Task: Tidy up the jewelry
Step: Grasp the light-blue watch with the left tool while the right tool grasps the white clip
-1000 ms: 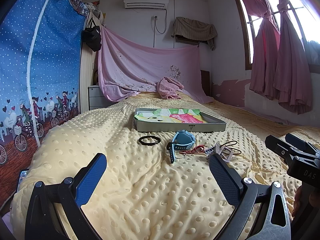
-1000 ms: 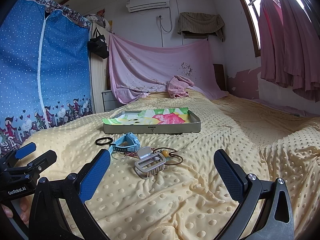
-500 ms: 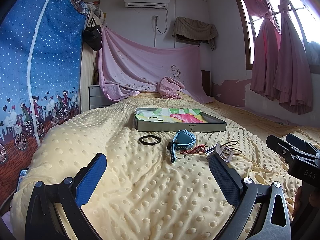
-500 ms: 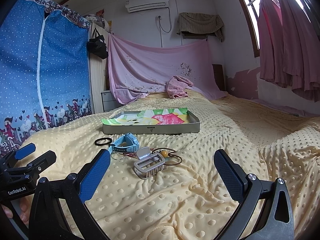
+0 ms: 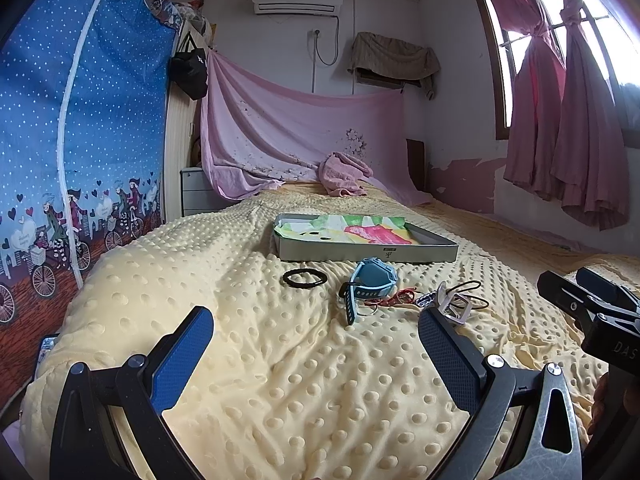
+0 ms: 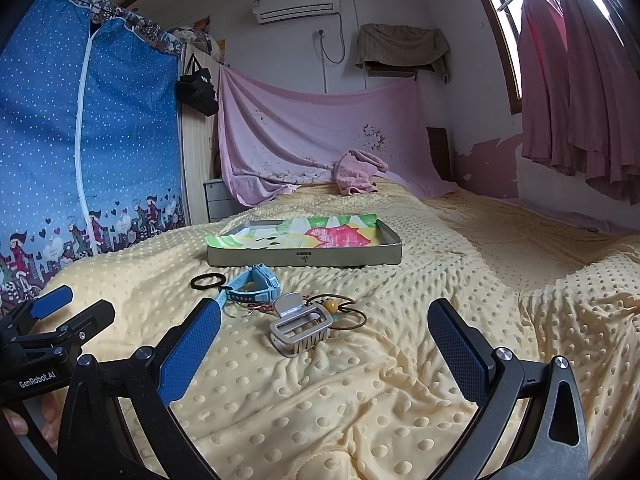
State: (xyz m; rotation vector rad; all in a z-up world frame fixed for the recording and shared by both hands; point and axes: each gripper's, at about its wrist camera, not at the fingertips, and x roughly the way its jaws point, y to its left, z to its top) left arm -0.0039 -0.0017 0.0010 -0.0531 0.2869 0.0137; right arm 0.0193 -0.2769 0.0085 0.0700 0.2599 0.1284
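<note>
On the yellow dotted blanket lie a black hair tie (image 5: 305, 279) (image 6: 208, 281), a light blue watch (image 5: 370, 282) (image 6: 253, 291), a red cord (image 5: 394, 297), a silver hair claw clip (image 6: 301, 325) (image 5: 451, 307) and a brown elastic with an orange bead (image 6: 331, 305). Behind them stands a shallow grey tray (image 5: 368, 255) (image 6: 304, 258) lined with colourful paper. My left gripper (image 5: 316, 338) is open and empty, short of the watch. My right gripper (image 6: 324, 330) is open and empty, with the clip between its fingers' line of sight.
A pink towel (image 5: 344, 174) lies at the bed's far end under a hung pink sheet. A blue curtain (image 5: 72, 120) is at the left, pink window curtains (image 5: 560, 128) at the right. The right gripper shows in the left wrist view (image 5: 592, 312).
Both grippers have crept slightly forward toward the jewelry. Nothing on the blanket has moved.
</note>
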